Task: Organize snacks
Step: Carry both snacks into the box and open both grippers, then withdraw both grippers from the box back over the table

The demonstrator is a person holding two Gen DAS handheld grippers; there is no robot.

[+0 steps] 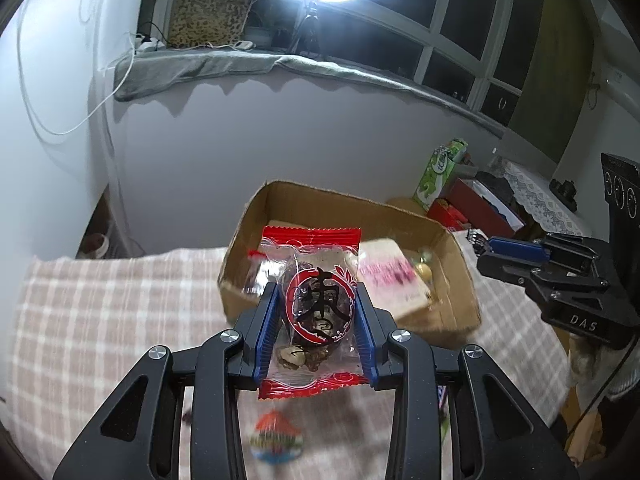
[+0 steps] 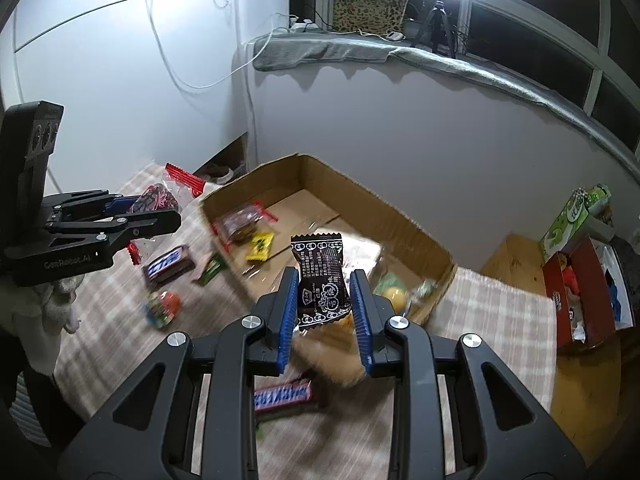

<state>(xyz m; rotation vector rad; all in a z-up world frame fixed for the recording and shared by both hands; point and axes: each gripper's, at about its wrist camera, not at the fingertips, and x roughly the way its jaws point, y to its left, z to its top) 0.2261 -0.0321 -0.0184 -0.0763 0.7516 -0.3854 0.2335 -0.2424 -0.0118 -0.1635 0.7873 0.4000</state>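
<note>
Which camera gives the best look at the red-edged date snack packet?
Left wrist view: the date snack packet faces the lens, sharp, label readable. Right wrist view shows it small, sideways and partly hidden in the left tool.

Snacks spread over a cloth-covered bench, with a box at its far side.

A cardboard box [image 2: 360, 216] is set on the bench [image 2: 500, 312], at its far edge before the wall; several packets are seen in it. To the left of the box, loose snack bars [image 2: 170, 266] are scattered on the cloth. A wrapped date snack [image 1: 316, 304] is held between the left tool [image 1: 316, 320] pads, a small packet [image 2: 322, 280] between the right tool [image 2: 324, 304] pads, both near the box. A shelf of cartons [image 2: 576, 276] is seen at far right.
</note>
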